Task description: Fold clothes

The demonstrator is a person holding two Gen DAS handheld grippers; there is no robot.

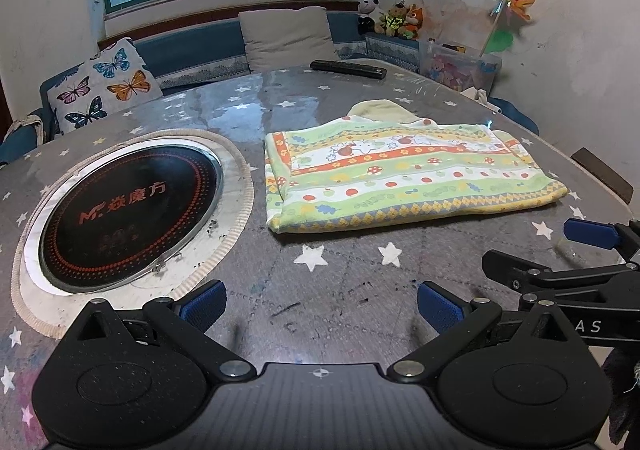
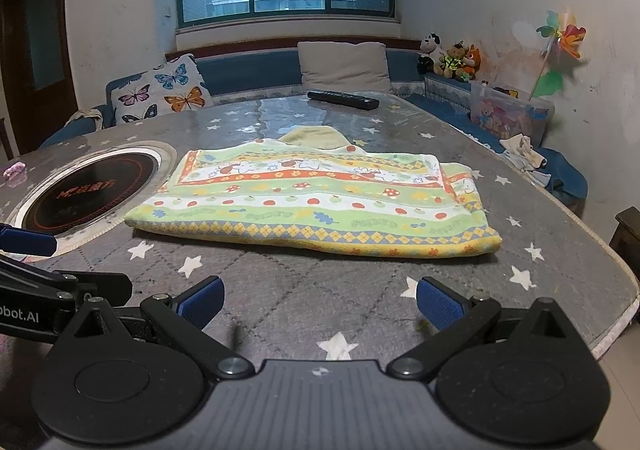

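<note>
1. Far left: a round induction cooktop (image 1: 130,216) sits sunk into the grey, star-printed table (image 1: 320,282), just beside the left edge of the cloth.
2. Left of centre: my left gripper (image 1: 320,308) hovers low over bare tabletop, its blue-padded fingers (image 1: 202,306) spread wide and holding nothing.
3. Centre: the folded cloth (image 1: 400,178), green and yellow with bands of mushrooms and apples, lies flat on the table ahead of both grippers, apart from their tips; a strip of starred tabletop separates them.
4. Behind the cloth, near the table's far edge, lies a black remote control (image 1: 348,69).
5. Right of centre: my right gripper (image 2: 320,304) is beside the left one, also spread wide and empty; from its camera the cloth (image 2: 316,202) lies straight ahead, its near hem parallel to the fingers' line.
6. Far right: a pinwheel (image 2: 560,46) stands against the wall above a clear storage box (image 2: 512,114).
</note>
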